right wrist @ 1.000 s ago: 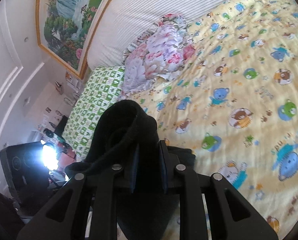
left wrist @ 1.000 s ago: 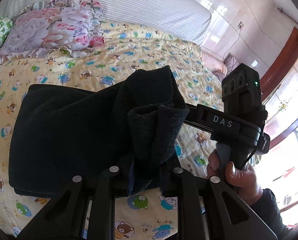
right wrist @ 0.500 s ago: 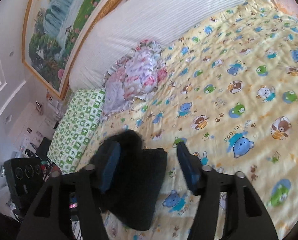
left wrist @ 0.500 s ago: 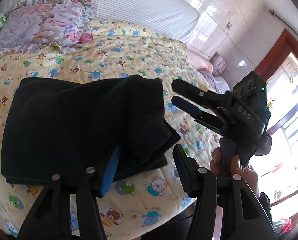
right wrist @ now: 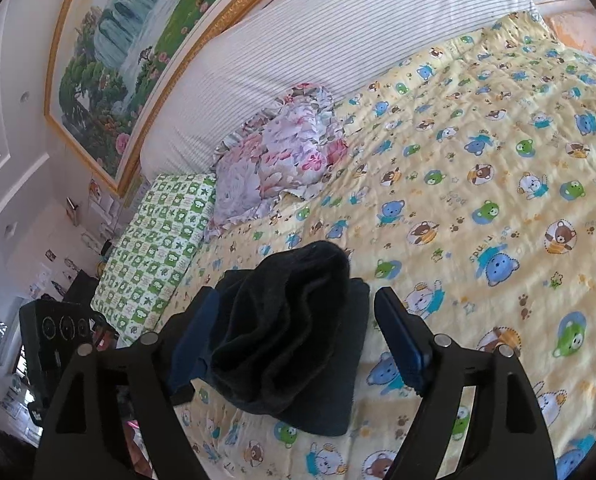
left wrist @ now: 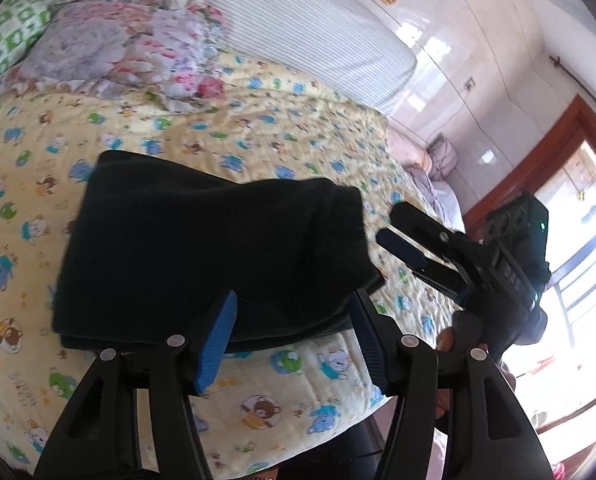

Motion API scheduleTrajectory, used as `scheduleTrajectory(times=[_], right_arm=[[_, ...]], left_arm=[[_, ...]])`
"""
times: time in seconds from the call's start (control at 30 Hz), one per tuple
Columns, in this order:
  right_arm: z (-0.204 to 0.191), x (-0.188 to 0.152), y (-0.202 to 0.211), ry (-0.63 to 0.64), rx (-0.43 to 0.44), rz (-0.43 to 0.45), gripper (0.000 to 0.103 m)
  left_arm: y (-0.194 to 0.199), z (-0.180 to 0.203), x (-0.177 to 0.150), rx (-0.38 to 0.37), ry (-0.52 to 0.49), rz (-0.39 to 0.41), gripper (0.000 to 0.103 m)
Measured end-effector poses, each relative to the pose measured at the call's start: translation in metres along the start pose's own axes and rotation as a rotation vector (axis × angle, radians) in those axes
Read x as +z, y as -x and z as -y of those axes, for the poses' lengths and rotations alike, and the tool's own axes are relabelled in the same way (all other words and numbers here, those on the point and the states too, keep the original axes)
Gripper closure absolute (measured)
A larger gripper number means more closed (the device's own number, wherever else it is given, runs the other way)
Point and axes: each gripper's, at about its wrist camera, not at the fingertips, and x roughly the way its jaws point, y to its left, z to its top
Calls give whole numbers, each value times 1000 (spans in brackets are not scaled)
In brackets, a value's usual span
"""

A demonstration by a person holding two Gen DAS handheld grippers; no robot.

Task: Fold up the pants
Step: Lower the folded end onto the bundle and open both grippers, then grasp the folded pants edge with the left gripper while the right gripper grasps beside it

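Observation:
The dark pants [left wrist: 202, 248] lie folded into a thick rectangle on the yellow bear-print bedspread [left wrist: 138, 136] near the bed's front edge. My left gripper [left wrist: 294, 332] is open, its blue-padded fingers apart just above the near edge of the pants, holding nothing. My right gripper [right wrist: 298, 336] is open too, its fingers spread either side of the bunched end of the pants [right wrist: 290, 332] without gripping it. In the left wrist view the right gripper [left wrist: 401, 236] sits just right of the pants, held by a hand.
A floral pillow [right wrist: 282, 152] and a green checked pillow [right wrist: 158, 248] lie at the head of the bed, against a striped headboard cushion [right wrist: 337, 52]. The bed's front edge [left wrist: 337, 432] runs just below the pants. A wooden door frame [left wrist: 537, 160] stands at the right.
Both grippers let go of the pants and opened. The raised, bunched cloth dropped onto the folded stack. Both grippers drew back a little from the pants.

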Motion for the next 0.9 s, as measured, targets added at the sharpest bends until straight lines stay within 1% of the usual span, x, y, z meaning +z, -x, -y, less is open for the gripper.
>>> scheduleTrajectory(times=[0.23,0.43,0.57,0.7,0.73,0.9], right_arm=[[-13,-4,-4,10,-9,-12,21],[-22,-9,-8,22,-42,-25,18],[-25,-13,-11,32,-81,-33,18],[-25,-17,-16,29,-102,-46,18],[-24,-17,-17,28,-105,-48,18],[-20,-23,-21,10,-118,-65,18]], left_arm=[[17,-25,5,10,60,37,43],[30,-47,6,26,105,70,41],[37,-65,6,42,137,83,41],[41,-82,7,53,165,86,41],[41,-85,7,52,166,80,39],[38,-99,8,66,186,68,39]])
